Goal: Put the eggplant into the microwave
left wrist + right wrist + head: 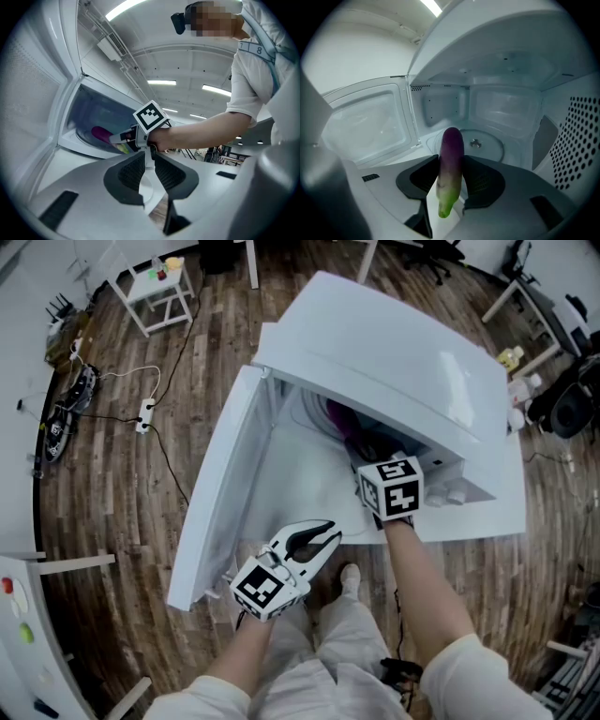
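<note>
The white microwave (394,352) stands with its door (225,493) swung open to the left. In the right gripper view, a purple eggplant (451,159) with a green stem end sits lengthwise between the pads, its purple tip pointing into the oven at the glass turntable (480,145). My right gripper (451,161) is shut on it and reaches into the oven mouth (380,474). The eggplant (101,135) shows inside the cavity in the left gripper view. My left gripper (328,532) hangs in front of the oven's lower edge, fingertips together with nothing between them (149,157).
The open door (365,126) stands left of the cavity, and a perforated wall (576,140) is on the right. On the wood floor lie a power strip (145,413) with cables. A small white table (159,287) stands at the back left. The person's legs are below the grippers.
</note>
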